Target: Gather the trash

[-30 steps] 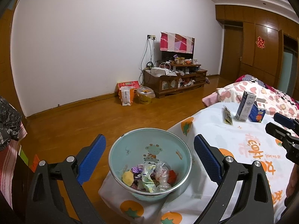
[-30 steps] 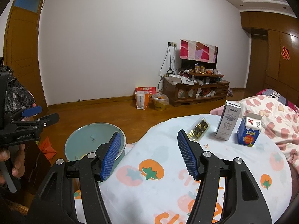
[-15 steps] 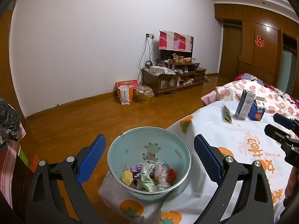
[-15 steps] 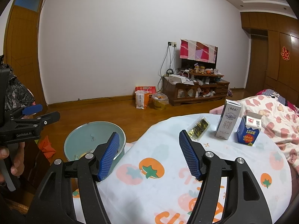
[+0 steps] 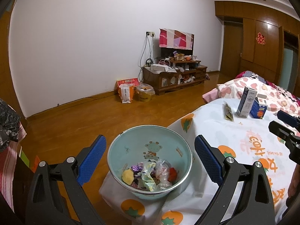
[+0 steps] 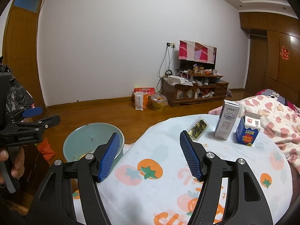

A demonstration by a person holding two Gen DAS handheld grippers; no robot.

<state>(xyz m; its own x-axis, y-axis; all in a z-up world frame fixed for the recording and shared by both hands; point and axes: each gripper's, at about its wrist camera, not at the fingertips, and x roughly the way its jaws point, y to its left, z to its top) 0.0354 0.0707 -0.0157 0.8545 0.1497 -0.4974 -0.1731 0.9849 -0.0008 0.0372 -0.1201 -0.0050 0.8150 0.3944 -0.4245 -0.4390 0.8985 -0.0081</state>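
Observation:
A pale green bowl (image 5: 150, 136) holding several crumpled wrappers (image 5: 150, 174) sits at the table's left edge; it also shows in the right wrist view (image 6: 90, 133). My left gripper (image 5: 149, 157) is open and empty, its jaws either side of the bowl. My right gripper (image 6: 149, 153) is open and empty above the tomato-print cloth (image 6: 168, 183). Beyond it on the table lie a gold-and-black snack packet (image 6: 197, 129), a tall white carton (image 6: 226, 122) and a small blue carton (image 6: 248, 129).
A bed with a pink heart blanket (image 6: 271, 110) is at the right. A TV stand (image 6: 196, 91), a paper bag (image 6: 140, 102) and a yellow lined bin (image 6: 159, 102) stand by the far wall. Wooden floor (image 5: 93, 116) lies past the table.
Both views have shifted slightly; the cartons and packet sit a little further along in the frames. Both grippers stay open and empty.

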